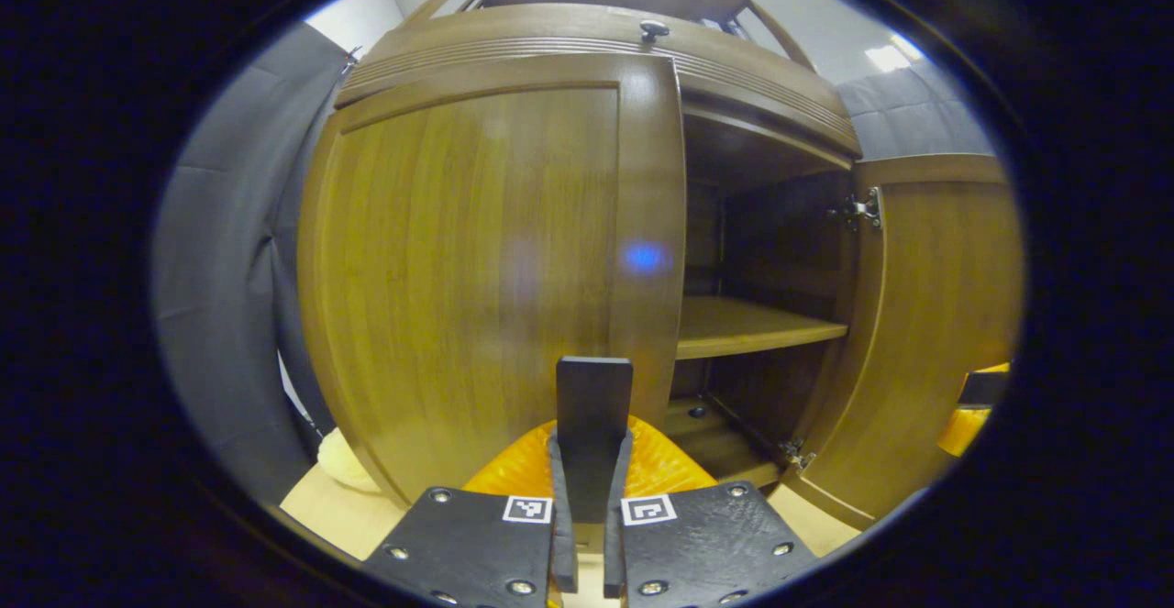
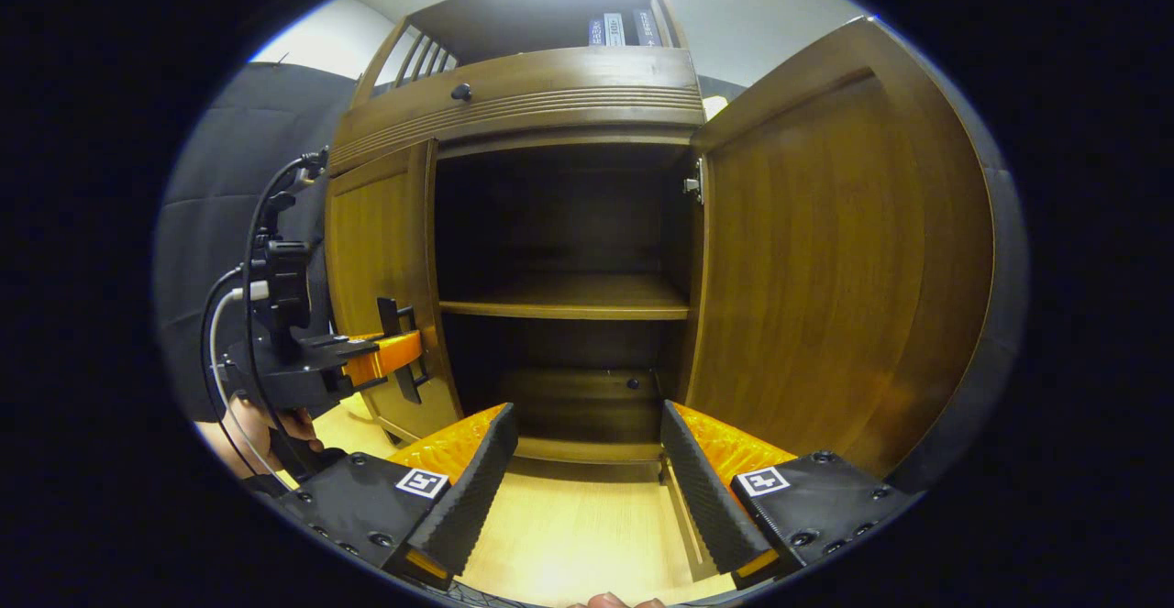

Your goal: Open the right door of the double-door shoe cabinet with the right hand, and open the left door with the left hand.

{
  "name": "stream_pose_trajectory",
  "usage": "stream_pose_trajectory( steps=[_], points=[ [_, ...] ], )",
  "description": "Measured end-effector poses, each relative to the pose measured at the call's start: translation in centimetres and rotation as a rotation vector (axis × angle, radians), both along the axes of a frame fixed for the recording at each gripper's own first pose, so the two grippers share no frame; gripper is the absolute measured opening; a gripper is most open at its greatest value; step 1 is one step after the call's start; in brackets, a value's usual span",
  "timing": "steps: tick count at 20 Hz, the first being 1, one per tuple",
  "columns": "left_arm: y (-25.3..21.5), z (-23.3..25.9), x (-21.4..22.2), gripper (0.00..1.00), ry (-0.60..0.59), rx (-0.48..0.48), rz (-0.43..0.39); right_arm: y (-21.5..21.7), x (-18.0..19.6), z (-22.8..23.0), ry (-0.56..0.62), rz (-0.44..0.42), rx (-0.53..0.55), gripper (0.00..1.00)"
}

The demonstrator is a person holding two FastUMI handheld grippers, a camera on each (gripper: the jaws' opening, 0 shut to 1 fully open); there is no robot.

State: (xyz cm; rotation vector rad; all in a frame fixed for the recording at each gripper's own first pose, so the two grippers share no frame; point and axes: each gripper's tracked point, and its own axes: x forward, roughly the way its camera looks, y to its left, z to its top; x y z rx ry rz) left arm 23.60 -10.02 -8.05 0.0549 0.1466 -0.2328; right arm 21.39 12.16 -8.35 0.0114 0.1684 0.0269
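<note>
The brown wooden shoe cabinet (image 1: 587,30) faces me. Its left door (image 1: 468,259) looks closed, and a dark flat handle (image 1: 593,397) stands out from its right edge. My left gripper (image 1: 592,447) is shut on that handle, a finger pressing on each side. From the right gripper view, the left gripper (image 2: 394,351) is at the left door (image 2: 381,241) near its inner edge. The right door (image 2: 825,269) is swung wide open to the right. My right gripper (image 2: 587,489) is open, low in front of the open half, with nothing between its fingers.
Inside, a wooden shelf (image 2: 569,296) crosses the dark compartment. A knobbed drawer front (image 2: 461,92) runs above the doors, and books (image 2: 624,28) stand on top. A person's hand (image 2: 275,425) holds the left gripper. Light wooden floor (image 2: 569,525) lies in front, grey padded wall (image 1: 220,250) at the left.
</note>
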Motion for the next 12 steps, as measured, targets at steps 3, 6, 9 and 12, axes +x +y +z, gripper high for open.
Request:
stream_pose_trajectory(
  steps=[3, 6, 9, 12],
  points=[
    [0.6, 0.3, -1.3, 0.13, -0.007, 0.006, -0.003, 1.0, -0.5, 0.0, -0.005, 0.001, -0.003, 0.94],
    [1.6, 0.2, -3.0, 0.13, -0.014, 0.006, -0.004, 1.5, -0.9, 0.2, -0.019, -0.006, 0.001, 0.94],
    [2.9, 0.3, -4.6, 0.14, -0.024, 0.007, -0.002, 2.4, -1.2, 0.1, -0.015, -0.004, 0.007, 0.94],
    [4.5, 0.5, -6.5, 0.14, -0.035, 0.007, 0.004, 3.4, -1.3, -0.1, -0.008, 0.011, 0.009, 0.94]
  ],
)
